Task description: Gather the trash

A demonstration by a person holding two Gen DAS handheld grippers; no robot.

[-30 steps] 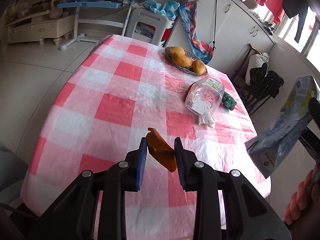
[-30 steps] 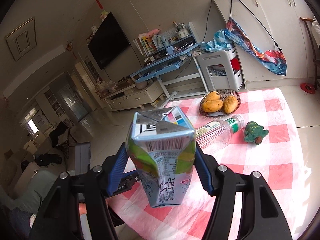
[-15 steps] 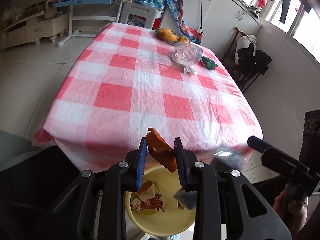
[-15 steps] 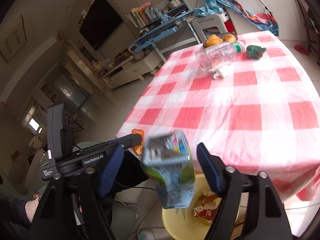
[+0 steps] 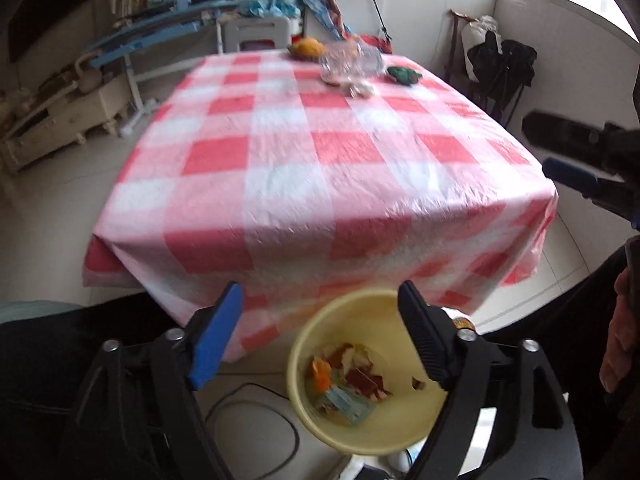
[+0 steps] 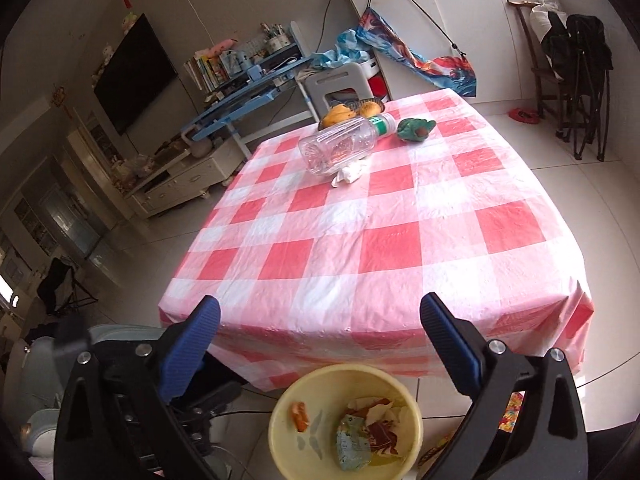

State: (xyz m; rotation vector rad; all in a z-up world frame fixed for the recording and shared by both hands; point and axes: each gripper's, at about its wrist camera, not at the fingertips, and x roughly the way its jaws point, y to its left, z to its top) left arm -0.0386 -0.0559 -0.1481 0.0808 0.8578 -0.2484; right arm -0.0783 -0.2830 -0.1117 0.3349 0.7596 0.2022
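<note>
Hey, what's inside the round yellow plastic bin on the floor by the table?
The round yellow plastic bin holds a crumpled green-blue drink carton, an orange peel piece and red-brown and white wrapper scraps. Anything under that pile is covered.

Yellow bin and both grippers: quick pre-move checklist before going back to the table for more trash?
1. Left gripper empty: ok. Its jaws are opening and nothing is between them.
2. Right gripper empty: ok. Its jaws are opening and nothing is between them.
3. Dropped pieces inside the yellow bin: ok. The carton and the orange scrap lie in it.
4. Trash left on the table: not ok. The clear bottle lies on its side with a crumpled tissue against it.
5. Green toy and fruit bowl count as trash: cannot tell.
</note>
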